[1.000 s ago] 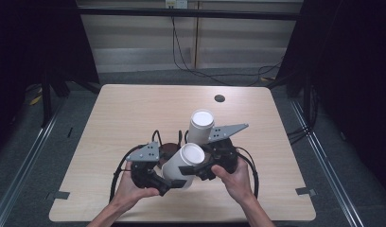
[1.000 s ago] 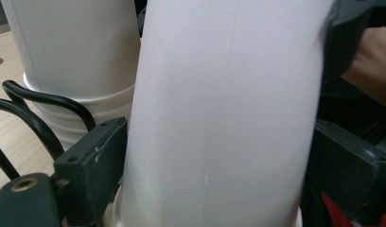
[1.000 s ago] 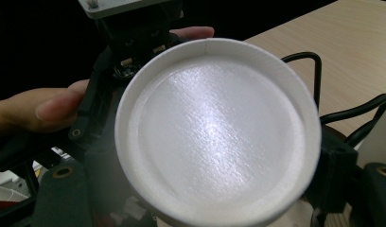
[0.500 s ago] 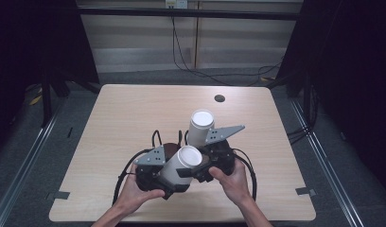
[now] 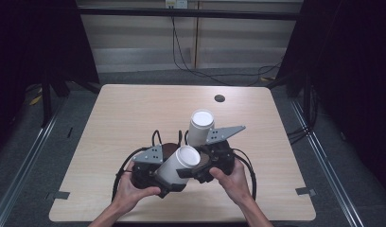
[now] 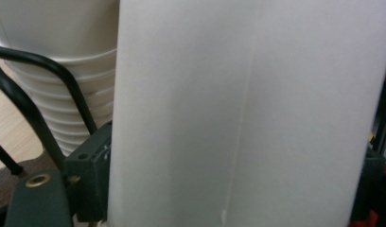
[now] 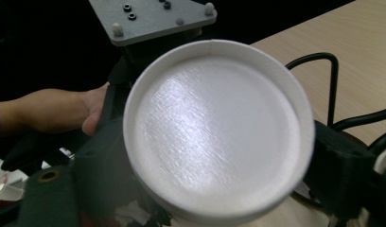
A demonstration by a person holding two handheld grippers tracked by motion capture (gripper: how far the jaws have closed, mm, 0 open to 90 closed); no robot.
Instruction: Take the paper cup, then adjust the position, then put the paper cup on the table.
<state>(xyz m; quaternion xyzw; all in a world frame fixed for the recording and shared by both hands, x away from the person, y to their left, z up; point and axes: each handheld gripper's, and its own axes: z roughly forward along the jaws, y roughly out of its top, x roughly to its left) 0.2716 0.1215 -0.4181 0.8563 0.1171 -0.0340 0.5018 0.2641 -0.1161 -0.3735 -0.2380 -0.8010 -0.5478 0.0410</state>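
Left tool (image 5: pixel 170 172) clamps a tilted white cup (image 5: pixel 178 164); right tool (image 5: pixel 207 158) state unclear, cup stack (image 5: pixel 200 126) just behind on surface (image 5: pixel 129 113).

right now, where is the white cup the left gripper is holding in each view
High view: the held cup lies tilted at lower centre, its bottom end up toward the right.
Left gripper view: its side wall takes most of the frame, seam down the middle.
Right gripper view: its round recessed bottom faces the camera, centre.
Shared landmark: the grey plate on the left gripper.
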